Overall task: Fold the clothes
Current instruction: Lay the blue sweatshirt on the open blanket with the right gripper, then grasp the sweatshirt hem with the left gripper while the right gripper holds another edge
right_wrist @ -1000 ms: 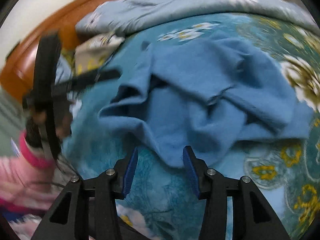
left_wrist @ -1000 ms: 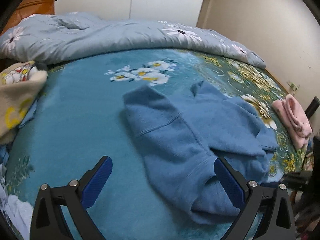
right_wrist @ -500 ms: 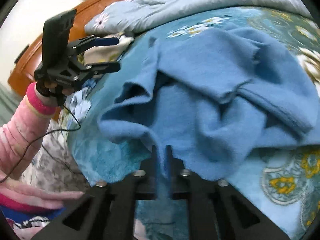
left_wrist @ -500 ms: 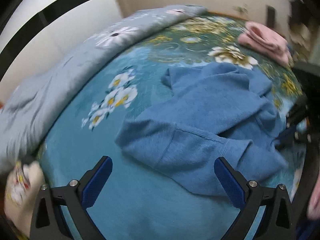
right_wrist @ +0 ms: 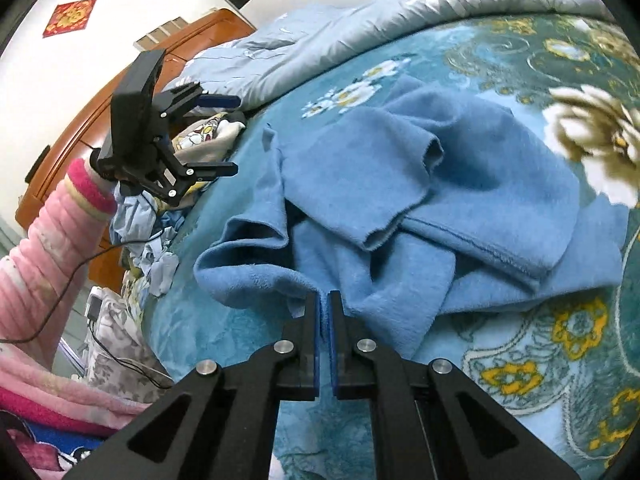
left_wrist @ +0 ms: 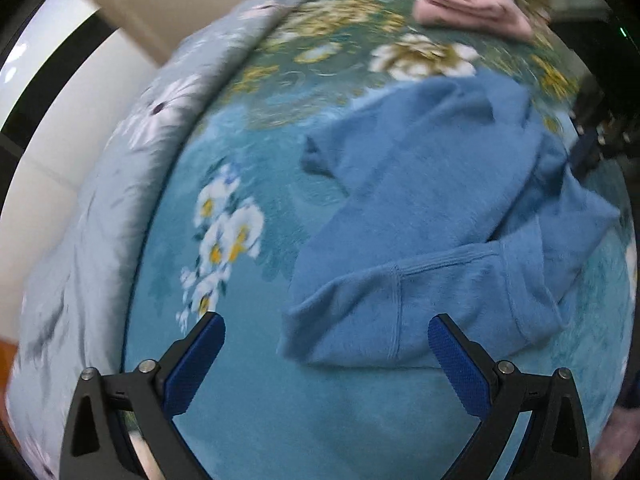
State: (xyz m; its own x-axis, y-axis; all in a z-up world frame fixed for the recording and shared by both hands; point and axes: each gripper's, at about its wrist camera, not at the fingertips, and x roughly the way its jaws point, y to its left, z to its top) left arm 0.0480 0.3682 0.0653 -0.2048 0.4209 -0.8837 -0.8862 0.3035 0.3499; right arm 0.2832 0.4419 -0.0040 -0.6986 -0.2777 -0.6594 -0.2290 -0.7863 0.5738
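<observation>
Right wrist view: right gripper clenched on near edge of blue sweater, rumpled on the flowered bed | left gripper spread wide, holding nothing, over its ribbed hem | soft, limp, fleecy, light; best held at hem corners

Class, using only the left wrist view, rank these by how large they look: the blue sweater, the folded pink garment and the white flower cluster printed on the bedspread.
1. blue sweater, clearly largest.
2. and 3. folded pink garment and white flower cluster look alike in size; the garment lies farther away, so they stay unranked.
</observation>
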